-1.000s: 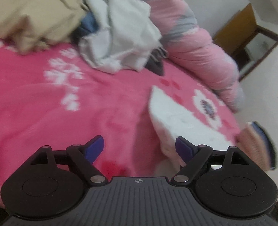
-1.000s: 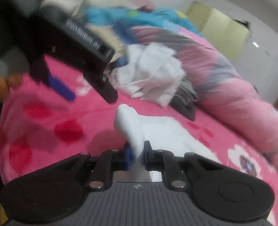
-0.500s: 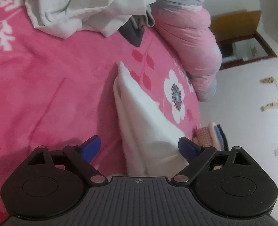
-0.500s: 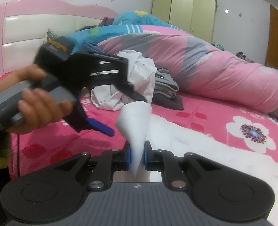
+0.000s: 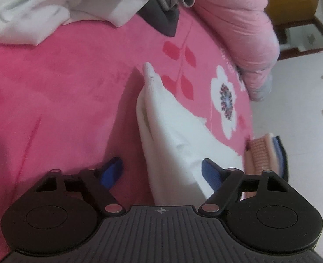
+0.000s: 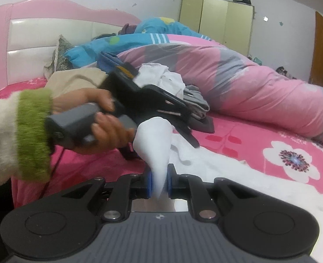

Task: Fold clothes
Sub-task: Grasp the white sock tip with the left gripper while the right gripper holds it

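A white garment (image 5: 172, 131) lies on the pink flowered bedsheet (image 5: 63, 87), one corner lifted into a cone (image 6: 155, 140). My right gripper (image 6: 159, 182) is shut on that lifted corner, cloth pinched between its blue pads. My left gripper (image 5: 161, 171) straddles the garment lower down, pointing down at it. Its jaws are closing with the white cloth between them. The left pad (image 5: 112, 171) still stands off the cloth, so nothing is gripped. In the right wrist view a hand (image 6: 91, 109) in a cream sleeve with a green cuff holds the left gripper.
A heap of unfolded clothes sits further up the bed: white shirt (image 5: 52, 6), dark grey item (image 5: 161, 19), beige garment (image 6: 78, 79). A rolled pink quilt (image 6: 260, 92) runs along the far side. Folded clothes (image 5: 264, 153) are stacked at the bed edge, with floor beyond.
The left gripper has swung down and over to the white garment and now straddles it, its jaws narrower. The right gripper has kept its hold on the corner and rolled level.
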The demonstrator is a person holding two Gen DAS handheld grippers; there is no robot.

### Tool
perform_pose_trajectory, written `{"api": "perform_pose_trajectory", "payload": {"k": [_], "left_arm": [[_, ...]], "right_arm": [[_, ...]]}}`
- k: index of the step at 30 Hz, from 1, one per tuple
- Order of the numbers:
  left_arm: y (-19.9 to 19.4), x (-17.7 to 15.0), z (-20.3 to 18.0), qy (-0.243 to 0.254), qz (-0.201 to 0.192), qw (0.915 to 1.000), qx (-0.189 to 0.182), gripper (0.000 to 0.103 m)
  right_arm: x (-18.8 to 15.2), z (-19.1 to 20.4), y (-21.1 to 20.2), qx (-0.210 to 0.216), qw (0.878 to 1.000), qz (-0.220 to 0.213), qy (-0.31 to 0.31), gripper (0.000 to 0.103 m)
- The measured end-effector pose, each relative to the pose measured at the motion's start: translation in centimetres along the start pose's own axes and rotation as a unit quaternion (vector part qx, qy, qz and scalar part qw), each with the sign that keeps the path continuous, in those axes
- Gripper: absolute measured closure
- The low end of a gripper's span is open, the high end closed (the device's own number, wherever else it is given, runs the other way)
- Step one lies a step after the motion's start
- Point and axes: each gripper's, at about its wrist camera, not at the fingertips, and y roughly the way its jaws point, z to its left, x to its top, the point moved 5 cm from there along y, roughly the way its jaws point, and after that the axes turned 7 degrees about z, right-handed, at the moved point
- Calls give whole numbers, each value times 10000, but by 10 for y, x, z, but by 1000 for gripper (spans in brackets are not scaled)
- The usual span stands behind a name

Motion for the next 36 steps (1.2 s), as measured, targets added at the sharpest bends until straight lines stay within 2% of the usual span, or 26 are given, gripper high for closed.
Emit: {"api": "perform_pose_trajectory", "payload": {"k": [5,7,10,14,20,23,27,31,36], "left_arm": [[8,6,-2,14,-3,9995,320,62],[11,6,-4,-7,3,9989,462,84],[12,6,-12,-1,-105,9976,685,93],[9,5,-34,-14,-336,9959,834,95],[17,-4,-104,608,-650,9883,1241,96],[32,-10,-143,890,-716,9827,1456,96],[63,-24,-201,1393,-814,9715,1736,97],[109,-39,-255,1835,-596,9639,1836,98],[189,-65,-306,2389,-32,9494,2037,98]], "right_arm": [[-1,-2,2,79,9999,-46,90,90],[-2,-5,1,97,9998,-92,175,90],[-3,-15,-3,92,9991,-165,392,90],[-5,-36,-13,59,9966,-301,763,90],[-13,-75,-37,-103,9884,-614,1386,90],[-24,-101,-53,-196,9795,-803,1836,90],[-44,-140,-76,-338,9611,-1166,2480,90],[-70,-181,-103,-628,9404,-1540,2966,90],[-111,-229,-130,-1077,9143,-1752,3489,90]]}}
